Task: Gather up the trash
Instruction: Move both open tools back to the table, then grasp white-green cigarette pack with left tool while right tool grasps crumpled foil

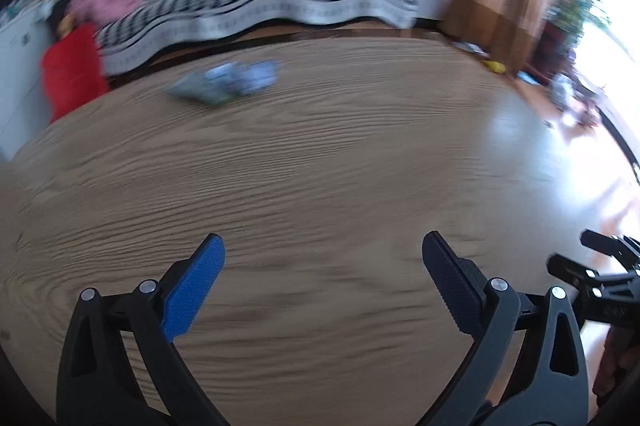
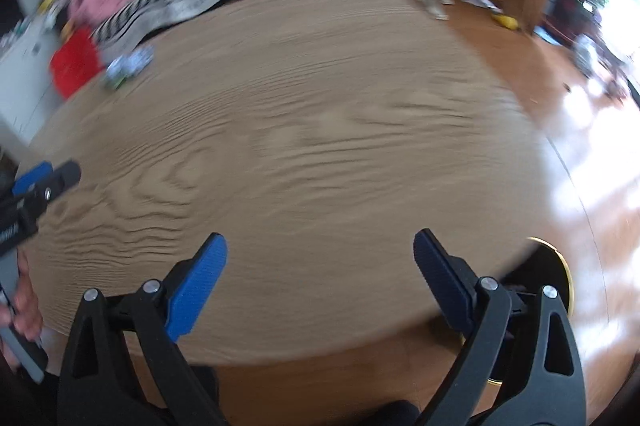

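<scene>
The round table (image 1: 320, 154) under the tongs is wood with strong wavy grain and a matt, dry look. The left gripper (image 1: 322, 252) has matt black plastic arms, shiny metal rivets and ribbed blue pads. The right gripper (image 2: 320, 252) looks the same. Far ahead of the tongs a crumpled wrapper (image 1: 228, 82) seems thin glossy plastic. Behind it a patterned cloth (image 1: 280, 6) hangs soft. To the right, the wooden floor (image 1: 560, 146) shines glossy.
</scene>
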A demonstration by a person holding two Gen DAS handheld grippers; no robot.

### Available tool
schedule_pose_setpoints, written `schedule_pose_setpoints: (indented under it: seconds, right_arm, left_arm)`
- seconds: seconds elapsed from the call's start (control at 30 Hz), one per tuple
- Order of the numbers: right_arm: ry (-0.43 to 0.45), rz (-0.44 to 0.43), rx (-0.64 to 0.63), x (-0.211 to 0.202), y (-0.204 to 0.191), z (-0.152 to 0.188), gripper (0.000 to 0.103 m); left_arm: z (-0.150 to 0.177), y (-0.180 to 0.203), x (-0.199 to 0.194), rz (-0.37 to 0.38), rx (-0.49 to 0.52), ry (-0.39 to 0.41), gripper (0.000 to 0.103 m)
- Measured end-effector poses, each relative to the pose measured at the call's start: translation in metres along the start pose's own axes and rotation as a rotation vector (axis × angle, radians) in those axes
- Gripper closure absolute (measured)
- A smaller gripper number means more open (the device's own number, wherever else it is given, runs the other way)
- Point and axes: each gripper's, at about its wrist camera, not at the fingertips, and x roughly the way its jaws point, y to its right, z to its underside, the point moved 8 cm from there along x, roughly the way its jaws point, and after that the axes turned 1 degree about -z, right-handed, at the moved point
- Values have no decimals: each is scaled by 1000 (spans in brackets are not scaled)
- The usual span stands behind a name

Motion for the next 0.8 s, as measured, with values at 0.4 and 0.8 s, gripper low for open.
schedule_pose_setpoints:
  seconds: [0.4, 0.8]
  right_arm:
    - [-10, -108, -26, 85, -145, -86, 10]
    - [-48, -301, 76, 160, -236, -226, 10]
  left_arm:
    - [-3, -150, 35, -86, -289, -54, 7]
    - [-18, -168, 71, -166, -315, -66, 7]
